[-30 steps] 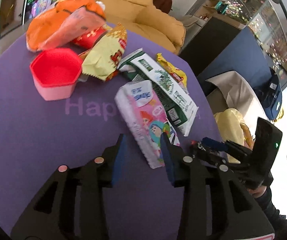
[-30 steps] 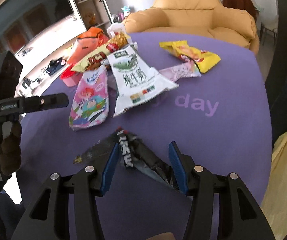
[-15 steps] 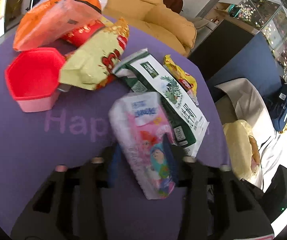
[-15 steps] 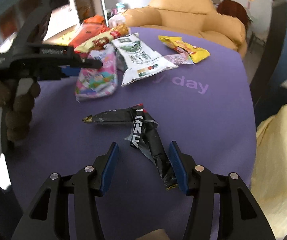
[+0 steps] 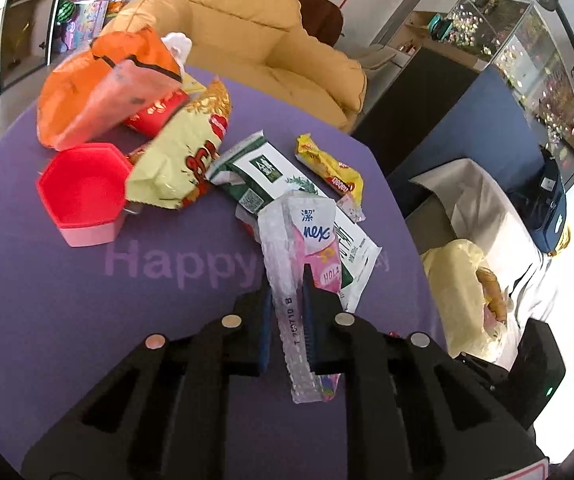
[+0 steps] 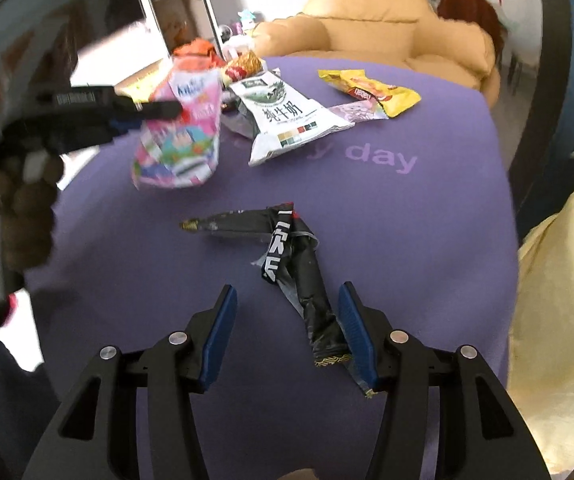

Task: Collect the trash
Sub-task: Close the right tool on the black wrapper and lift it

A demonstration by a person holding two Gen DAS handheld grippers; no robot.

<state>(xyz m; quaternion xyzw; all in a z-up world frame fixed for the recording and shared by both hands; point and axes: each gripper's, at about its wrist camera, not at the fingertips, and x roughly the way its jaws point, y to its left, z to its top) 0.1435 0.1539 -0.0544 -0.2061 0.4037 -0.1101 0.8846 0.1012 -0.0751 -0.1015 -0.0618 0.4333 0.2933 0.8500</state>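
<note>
My left gripper [image 5: 287,304] is shut on a pink tissue pack [image 5: 299,248] and holds it above the purple table [image 5: 47,280]; the pack also shows lifted in the right wrist view [image 6: 183,140]. My right gripper [image 6: 287,328] is open low over the table, and a crumpled black wrapper [image 6: 287,256] lies between its fingers, close to the right finger. A white and green milk bag [image 6: 287,120], a yellow snack wrapper [image 6: 371,90], a green-yellow snack bag [image 5: 179,156] and an orange bag [image 5: 103,88] lie on the table.
A red hexagonal box [image 5: 83,196] stands at the left of the table. A tan armchair [image 5: 263,28] is behind the table. A yellow bag [image 5: 463,292] hangs off the table's right side. The left gripper [image 6: 87,120] shows in the right wrist view.
My left gripper moved forward, shut on the pink tissue pack and lifted it off the table. My right gripper drew back a little from the black wrapper and stayed open.
</note>
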